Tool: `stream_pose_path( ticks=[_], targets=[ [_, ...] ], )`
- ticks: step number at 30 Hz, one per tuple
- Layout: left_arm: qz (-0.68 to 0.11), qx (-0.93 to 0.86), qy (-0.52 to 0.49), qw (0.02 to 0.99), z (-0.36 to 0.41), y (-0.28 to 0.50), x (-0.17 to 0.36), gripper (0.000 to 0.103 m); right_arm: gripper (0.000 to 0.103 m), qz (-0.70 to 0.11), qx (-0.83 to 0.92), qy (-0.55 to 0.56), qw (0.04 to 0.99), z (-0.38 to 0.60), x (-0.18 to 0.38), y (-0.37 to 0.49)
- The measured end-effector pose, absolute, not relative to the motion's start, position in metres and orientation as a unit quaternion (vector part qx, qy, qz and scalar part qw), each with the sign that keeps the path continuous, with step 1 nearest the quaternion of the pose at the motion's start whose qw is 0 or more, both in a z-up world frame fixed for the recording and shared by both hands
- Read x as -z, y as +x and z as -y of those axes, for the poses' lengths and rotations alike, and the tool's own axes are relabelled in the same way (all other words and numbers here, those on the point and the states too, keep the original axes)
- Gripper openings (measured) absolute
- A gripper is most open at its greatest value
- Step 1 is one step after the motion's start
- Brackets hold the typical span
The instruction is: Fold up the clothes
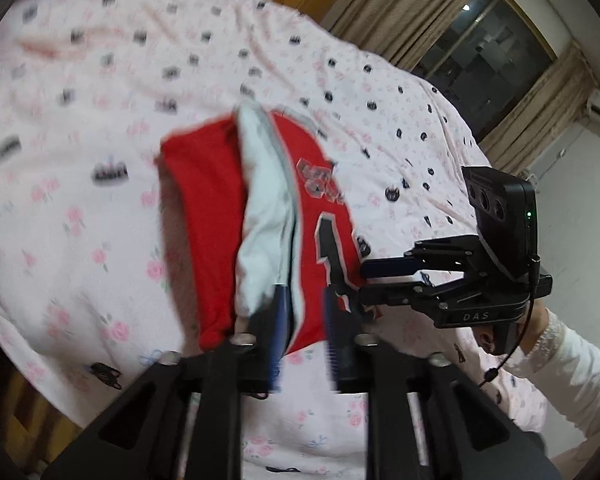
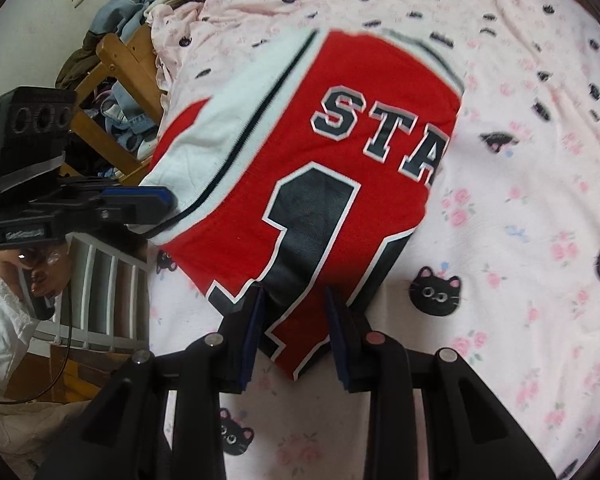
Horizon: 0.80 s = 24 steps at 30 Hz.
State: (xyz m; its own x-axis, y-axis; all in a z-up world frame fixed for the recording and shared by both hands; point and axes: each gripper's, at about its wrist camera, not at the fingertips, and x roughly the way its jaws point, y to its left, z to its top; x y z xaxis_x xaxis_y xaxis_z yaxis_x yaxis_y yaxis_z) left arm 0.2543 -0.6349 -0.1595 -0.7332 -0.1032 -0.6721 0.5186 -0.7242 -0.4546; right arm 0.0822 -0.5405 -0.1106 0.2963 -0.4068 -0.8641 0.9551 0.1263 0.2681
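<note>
The red jersey [image 2: 320,168] hangs just above the bed [image 2: 540,240], its long axis running away from both grippers. Left hand-held gripper [image 1: 304,320] and right hand-held gripper [image 2: 296,320] each clench its near hem — equally close.

a bedroom — floral bedsheet [image 2: 520,220], curtained window [image 1: 488,56], clothes pile [image 2: 128,4].

The red jersey [image 2: 300,152] is matt knit cloth with smooth, flat printed lettering. The bed sheet [image 2: 520,240] is soft matt cotton, lightly creased. Each hand-held gripper [image 2: 296,332] is matt black plastic with dull metal screws. At 10 o'clock, a varnished wooden frame [image 2: 116,64] shows a slight sheen.
</note>
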Motion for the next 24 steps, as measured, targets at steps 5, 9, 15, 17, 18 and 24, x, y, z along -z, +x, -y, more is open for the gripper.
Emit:
stream_pose_path(
  ticks=[5, 9, 15, 17, 18, 24],
  targets=[
    [-0.28, 0.882, 0.284, 0.25, 0.613, 0.26, 0.116, 0.054, 0.054, -0.291, 0.545, 0.411, 0.67, 0.521, 0.079, 0.081],
    [-0.255, 0.864, 0.283, 0.329, 0.596, 0.265, 0.095, 0.063, 0.059, -0.267, 0.596, 0.411, 0.636, 0.506, 0.055, 0.078],
    [-0.216, 0.843, 0.28, 0.406, 0.563, 0.274, 0.08, 0.07, 0.072, -0.242, 0.661, 0.386, 0.596, 0.477, 0.019, 0.085],
    [-0.203, 0.841, 0.283, 0.415, 0.552, 0.275, 0.078, 0.07, 0.077, -0.243, 0.678, 0.373, 0.585, 0.467, 0.009, 0.092],
    [-0.198, 0.84, 0.282, 0.419, 0.547, 0.276, 0.075, 0.07, 0.078, -0.243, 0.685, 0.369, 0.579, 0.463, 0.006, 0.097],
    [-0.184, 0.832, 0.276, 0.445, 0.518, 0.279, 0.06, 0.078, 0.078, -0.246, 0.709, 0.355, 0.557, 0.434, -0.01, 0.116]
  ],
)
